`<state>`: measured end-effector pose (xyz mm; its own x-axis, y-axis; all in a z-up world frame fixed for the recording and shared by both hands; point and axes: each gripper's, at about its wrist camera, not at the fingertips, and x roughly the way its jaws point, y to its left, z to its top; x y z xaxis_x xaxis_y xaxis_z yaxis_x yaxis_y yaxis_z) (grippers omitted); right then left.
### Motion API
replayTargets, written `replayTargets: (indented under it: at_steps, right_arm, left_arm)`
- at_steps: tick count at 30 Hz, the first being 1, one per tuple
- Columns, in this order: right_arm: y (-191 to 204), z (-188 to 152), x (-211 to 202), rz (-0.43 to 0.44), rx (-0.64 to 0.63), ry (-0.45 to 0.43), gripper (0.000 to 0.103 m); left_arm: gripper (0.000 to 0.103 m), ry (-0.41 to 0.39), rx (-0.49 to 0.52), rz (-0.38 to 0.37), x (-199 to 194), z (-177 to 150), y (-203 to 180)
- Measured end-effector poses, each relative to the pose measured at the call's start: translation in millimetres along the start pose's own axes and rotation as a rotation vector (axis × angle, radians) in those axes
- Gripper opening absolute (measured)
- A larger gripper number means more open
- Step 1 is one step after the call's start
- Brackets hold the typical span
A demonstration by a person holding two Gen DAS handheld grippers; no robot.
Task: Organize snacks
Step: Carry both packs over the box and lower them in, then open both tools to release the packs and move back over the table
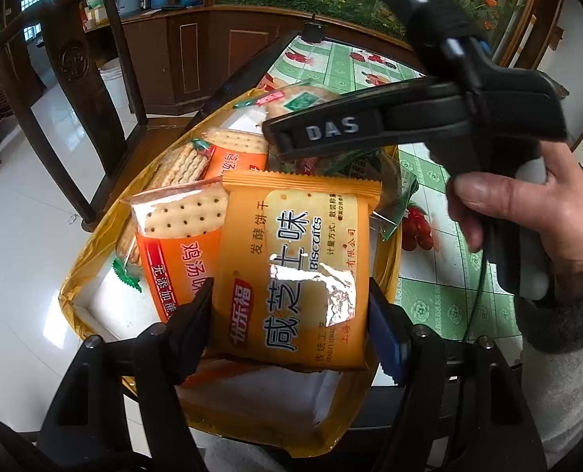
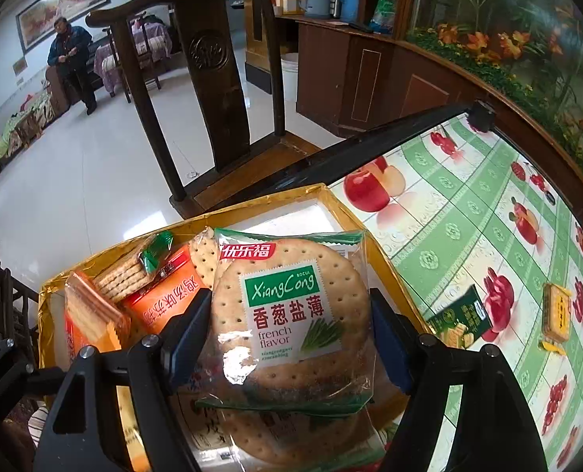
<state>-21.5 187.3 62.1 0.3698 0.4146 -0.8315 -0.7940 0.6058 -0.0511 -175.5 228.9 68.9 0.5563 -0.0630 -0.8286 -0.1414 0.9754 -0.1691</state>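
A gold-rimmed box (image 1: 95, 251) holds several biscuit packets. My left gripper (image 1: 291, 314) is shut on an orange cheese-biscuit packet (image 1: 299, 259) and holds it over the box. My right gripper (image 2: 291, 334) is shut on a clear round XiangCong cracker packet (image 2: 291, 314) above the box (image 2: 252, 206). The right gripper also shows in the left wrist view (image 1: 283, 137), over the box's far side. Orange soda-cracker packets (image 1: 181, 232) (image 2: 165, 295) lie in the box.
The box sits at the edge of a table with a green fruit-print cloth (image 2: 468, 216). A green packet (image 2: 460, 318) and a small orange packet (image 2: 555, 314) lie on the cloth. A dark wooden chair (image 2: 213, 90) stands beyond the table edge.
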Motion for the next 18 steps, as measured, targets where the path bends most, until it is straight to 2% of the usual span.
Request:
replayTargets:
  at_steps: [10, 15, 18]
  right_arm:
    - [5, 5, 11, -0.007, -0.011, 0.028, 0.077]
    - [-2, 4, 3, 0.039, 0.040, -0.006, 0.080]
    - [-7, 3, -3, 0.031, 0.059, -0.021, 0.080]
  left_arm:
    - [0.072, -0.006, 0.005, 0.013, 0, -1, -2]
    - [0.072, -0.010, 0.003, 0.024, -1, -3, -4]
    - [0.072, -0.011, 0.002, 0.036, -1, -3, -7]
